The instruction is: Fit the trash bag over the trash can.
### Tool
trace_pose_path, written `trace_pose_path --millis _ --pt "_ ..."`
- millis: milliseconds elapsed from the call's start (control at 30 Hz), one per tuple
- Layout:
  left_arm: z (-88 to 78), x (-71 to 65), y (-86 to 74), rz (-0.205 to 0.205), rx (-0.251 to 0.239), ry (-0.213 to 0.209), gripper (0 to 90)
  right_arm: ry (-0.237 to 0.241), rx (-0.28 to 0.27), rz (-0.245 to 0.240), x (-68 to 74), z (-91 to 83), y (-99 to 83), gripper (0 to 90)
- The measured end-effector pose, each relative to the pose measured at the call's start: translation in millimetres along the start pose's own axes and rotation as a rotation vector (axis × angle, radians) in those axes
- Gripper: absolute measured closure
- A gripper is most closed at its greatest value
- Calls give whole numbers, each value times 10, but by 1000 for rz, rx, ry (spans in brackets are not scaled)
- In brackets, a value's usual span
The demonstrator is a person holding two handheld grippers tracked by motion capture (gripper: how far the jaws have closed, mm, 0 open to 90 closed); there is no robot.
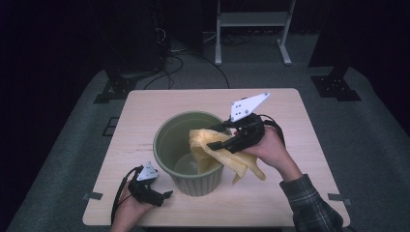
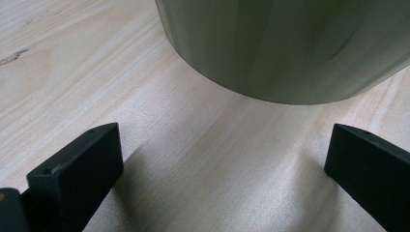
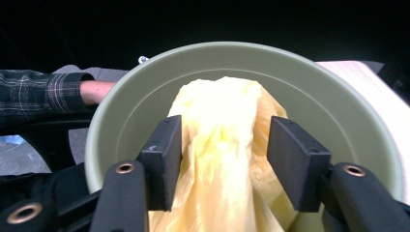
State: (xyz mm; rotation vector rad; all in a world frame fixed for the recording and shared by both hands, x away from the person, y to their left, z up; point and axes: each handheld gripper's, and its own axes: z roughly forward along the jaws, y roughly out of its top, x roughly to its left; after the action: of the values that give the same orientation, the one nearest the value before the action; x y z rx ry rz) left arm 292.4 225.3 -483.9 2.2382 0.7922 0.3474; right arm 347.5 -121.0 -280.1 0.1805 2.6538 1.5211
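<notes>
The yellow plastic bag (image 3: 220,159) lies between the jaws of the right gripper (image 3: 225,164), draped over the near rim of the green bin (image 3: 338,111). The jaws stand part-way spread; the left pad touches the bag's side, while the right pad stands just off it, so the bag is not pinched. Beyond the jaws the bag bunches up and hangs into the bin's hollow. Farther off, past the bin's far rim, a plaid sleeve (image 3: 43,94) shows.

From the high view, the right gripper (image 1: 227,137) reaches over the bin's (image 1: 167,133) right edge, with the bag (image 1: 212,145) under and ahead of its tips; one tail of the bag trails outside the bin, down toward the table (image 1: 290,116) below the hand.

The left gripper (image 1: 164,195) rests low on the table just beside the bin's base, at its near left. Its jaws are spread wide with nothing between them but bare wood (image 2: 208,159); just ahead of them rises the bin's ribbed wall (image 2: 290,48), near but apart from both pads.
</notes>
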Motion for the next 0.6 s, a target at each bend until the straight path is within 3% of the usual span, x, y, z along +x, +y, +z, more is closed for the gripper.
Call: trace_pose_path --millis 267,533,567,600 --pt "-1 -4 -1 -2 0 2 0 -61 -31 5 115 -332 -153 391" --pt "-3 -7 -2 -3 1 4 0 -97 -75 79 189 -544 -589 361" --pt "-3 -7 -2 -4 1 4 0 -97 -80 84 186 -547 -643 382" --pt "-3 -7 -2 -4 1 4 0 -90 -80 97 183 -549 -690 467"
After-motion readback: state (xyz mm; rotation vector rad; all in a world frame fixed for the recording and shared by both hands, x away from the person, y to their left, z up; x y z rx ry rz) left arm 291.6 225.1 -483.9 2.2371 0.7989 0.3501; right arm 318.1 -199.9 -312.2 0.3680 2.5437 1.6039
